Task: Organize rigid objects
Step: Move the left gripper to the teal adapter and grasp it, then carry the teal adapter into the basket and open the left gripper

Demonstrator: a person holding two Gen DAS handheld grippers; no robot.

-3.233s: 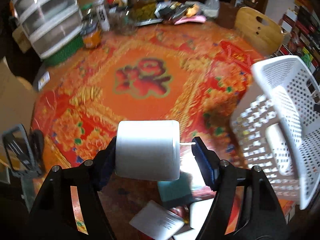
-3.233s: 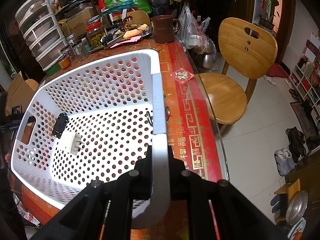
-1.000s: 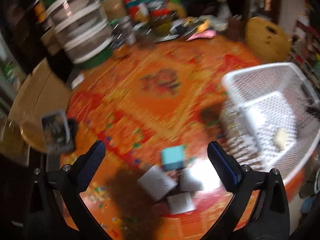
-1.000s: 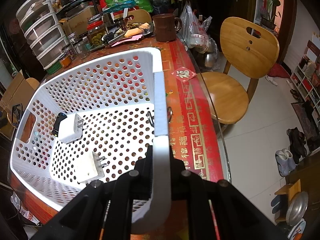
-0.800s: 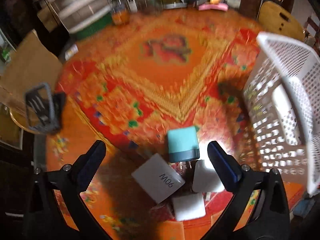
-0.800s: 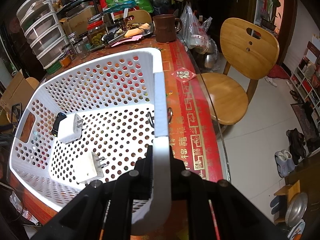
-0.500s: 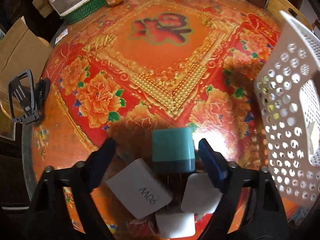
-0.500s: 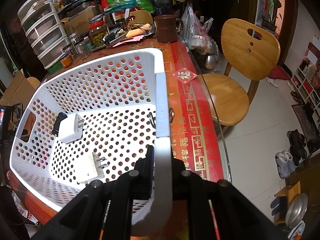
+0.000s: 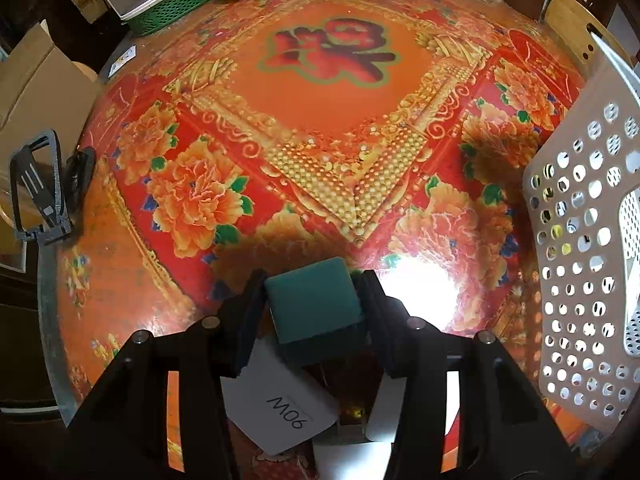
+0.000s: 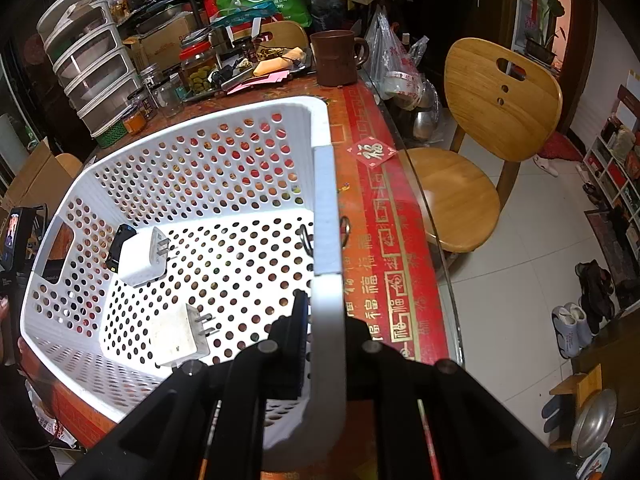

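Note:
My left gripper [image 9: 314, 298] is shut on a teal charger block [image 9: 314, 302] low over the table. Under it lie a white charger marked 90W [image 9: 280, 404] and two more white adapters [image 9: 384, 412]. The white perforated basket [image 9: 580, 240] stands to the right. My right gripper [image 10: 326, 320] is shut on the basket's near rim [image 10: 326, 240]. Inside the basket lie two white plug adapters [image 10: 142, 256] [image 10: 180, 334] and a small black item [image 10: 118, 246].
A red and orange floral cloth covers the round table [image 9: 320, 120]. A black phone stand [image 9: 36, 192] sits at the left edge. Drawers, jars and a brown mug [image 10: 334, 58] crowd the far side. A wooden chair [image 10: 480, 140] stands to the right.
My left gripper let the white adapter go into the basket, swung back open over the pile, came down and closed on the teal charger. My right gripper kept its hold on the basket rim.

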